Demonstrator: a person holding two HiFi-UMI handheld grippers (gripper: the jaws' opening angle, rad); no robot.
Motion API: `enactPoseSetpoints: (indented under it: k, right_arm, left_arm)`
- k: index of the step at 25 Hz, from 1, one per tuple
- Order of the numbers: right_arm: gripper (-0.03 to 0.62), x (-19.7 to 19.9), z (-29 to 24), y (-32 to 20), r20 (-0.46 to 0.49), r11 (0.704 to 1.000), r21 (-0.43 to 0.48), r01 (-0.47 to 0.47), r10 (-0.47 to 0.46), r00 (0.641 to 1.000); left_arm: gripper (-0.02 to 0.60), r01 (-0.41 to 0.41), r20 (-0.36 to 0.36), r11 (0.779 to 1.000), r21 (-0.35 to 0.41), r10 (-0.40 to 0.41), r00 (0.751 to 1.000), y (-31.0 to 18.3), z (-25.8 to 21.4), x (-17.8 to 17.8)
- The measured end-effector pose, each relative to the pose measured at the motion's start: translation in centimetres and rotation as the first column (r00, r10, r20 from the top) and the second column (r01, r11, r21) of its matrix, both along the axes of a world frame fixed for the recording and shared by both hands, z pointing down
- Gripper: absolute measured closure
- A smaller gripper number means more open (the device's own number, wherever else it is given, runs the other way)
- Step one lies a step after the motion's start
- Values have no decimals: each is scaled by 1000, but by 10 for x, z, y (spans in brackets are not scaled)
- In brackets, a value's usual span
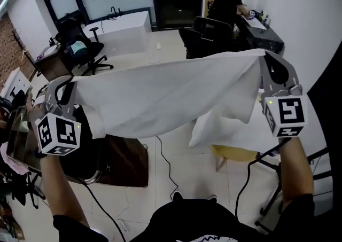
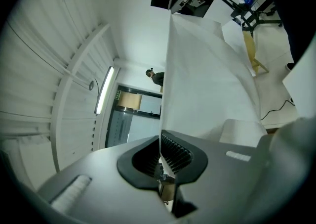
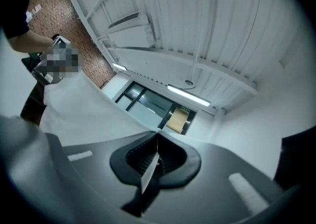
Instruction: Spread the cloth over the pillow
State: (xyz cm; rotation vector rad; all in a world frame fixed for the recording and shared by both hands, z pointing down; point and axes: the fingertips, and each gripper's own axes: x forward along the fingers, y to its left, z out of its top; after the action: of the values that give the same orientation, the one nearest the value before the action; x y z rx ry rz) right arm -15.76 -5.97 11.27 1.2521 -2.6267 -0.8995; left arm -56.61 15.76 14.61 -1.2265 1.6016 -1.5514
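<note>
Head view: left claw (image 1: 68, 87) and right claw (image 1: 267, 63), both tight on white cloth (image 1: 160, 96), above tiled floor (image 1: 183, 174).

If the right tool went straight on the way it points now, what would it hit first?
Nothing close, it seems. The right tool, shut on the cloth, aims past the cloth's edge across open room toward the far glass door; depth is hard to judge.

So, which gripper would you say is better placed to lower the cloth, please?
Probably right: left gripper and right gripper both pinch the cloth, but its slack hangs under the right one, above the yellow seat.
</note>
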Motion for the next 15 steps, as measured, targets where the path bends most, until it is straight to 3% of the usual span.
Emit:
enactPoseSetpoints:
  k: [5,15]
  right_arm:
    - [585,54,-4,-17,-54,999,-8,-52,51,997]
    - [585,175,-33,-45,-66,989,27,-145,146,987]
  left_arm:
    - [580,-58,18,998,15,57,998,-37,-17,42]
    - [580,-162,10,986,29,162,987,-112,-31,145]
